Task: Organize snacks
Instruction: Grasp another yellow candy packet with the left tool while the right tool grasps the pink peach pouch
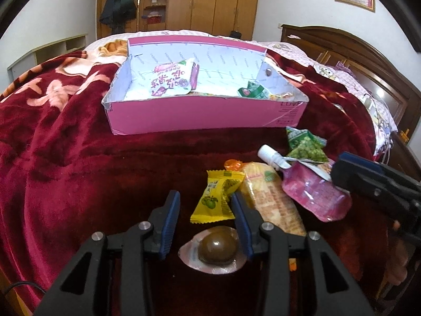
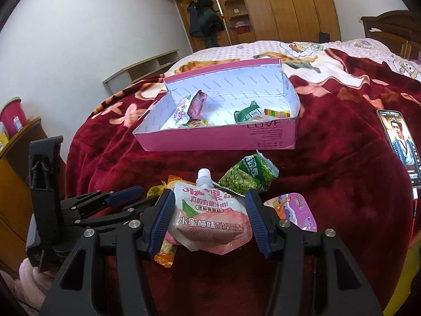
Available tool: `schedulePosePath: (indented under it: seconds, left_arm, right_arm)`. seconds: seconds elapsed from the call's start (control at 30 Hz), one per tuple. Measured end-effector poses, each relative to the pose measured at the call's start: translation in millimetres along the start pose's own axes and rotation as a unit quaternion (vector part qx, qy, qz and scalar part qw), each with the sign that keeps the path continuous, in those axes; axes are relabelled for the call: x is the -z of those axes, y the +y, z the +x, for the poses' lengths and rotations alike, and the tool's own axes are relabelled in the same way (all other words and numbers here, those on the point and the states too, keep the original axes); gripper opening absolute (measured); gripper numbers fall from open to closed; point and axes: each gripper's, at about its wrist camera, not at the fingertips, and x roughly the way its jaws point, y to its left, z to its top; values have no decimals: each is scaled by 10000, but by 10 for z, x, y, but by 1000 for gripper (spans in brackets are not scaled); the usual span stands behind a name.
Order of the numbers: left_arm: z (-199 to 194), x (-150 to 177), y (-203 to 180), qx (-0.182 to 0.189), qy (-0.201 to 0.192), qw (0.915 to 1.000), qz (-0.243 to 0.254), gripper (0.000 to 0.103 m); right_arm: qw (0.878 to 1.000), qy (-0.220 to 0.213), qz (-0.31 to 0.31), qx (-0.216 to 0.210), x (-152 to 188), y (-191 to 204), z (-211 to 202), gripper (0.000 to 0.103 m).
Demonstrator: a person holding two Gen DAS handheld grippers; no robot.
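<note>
A pink box, open-topped, sits at upper centre with white and green packets inside. Below it lie loose snacks: a yellow candy, a brown sealed egg, a pink spouted pouch and green peas.

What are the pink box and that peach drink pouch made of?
The pink box looks like thin matte cardboard: creased walls, bent corners. The pouch looks like glossy flexible plastic film, wrinkled and shiny, with a hard white plastic spout; any foil lining cannot be seen.
</note>
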Motion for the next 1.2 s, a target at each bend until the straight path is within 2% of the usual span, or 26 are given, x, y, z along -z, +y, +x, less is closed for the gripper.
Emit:
schedulePosePath:
  seconds: [0.1, 0.33, 0.53, 0.63, 0.77, 1.0, 1.1, 1.2]
  left_arm:
    - [-13, -3, -8, -68, -111, 9999, 20, 38]
    - [65, -48, -46, -100, -209, 9997, 121, 38]
    - [155, -81, 26, -7, -123, 9999, -70, 38]
    - [141, -77, 24, -45, -194, 9998, -34, 32]
    - [102, -73, 49, 7, -250, 9997, -52, 30]
    - [-17, -73, 154, 41, -353, 9991, -220, 29]
    - [-68, -71, 204, 37, -391, 9988, -284, 29]
    - [-96, -69, 237, 66, -405, 9986, -335, 29]
  right_arm:
    - [10000, 2, 10, -7, 0, -5, 5, 57]
    - [10000, 58, 14, -32, 15, 10, 35, 57]
    - [10000, 77, -25, -33, 23, 46, 55, 58]
    - [9999, 98, -28, -13, 31, 58, 59, 59]
    - [9999, 100, -39, 22, 31, 70, 37, 63]
    - [9997, 218, -37, -59, 71, 105, 43, 64]
    - [9997, 251, -60, 9, 94, 114, 69, 68]
    - [9991, 296, -97, 270, 132, 99, 131, 76]
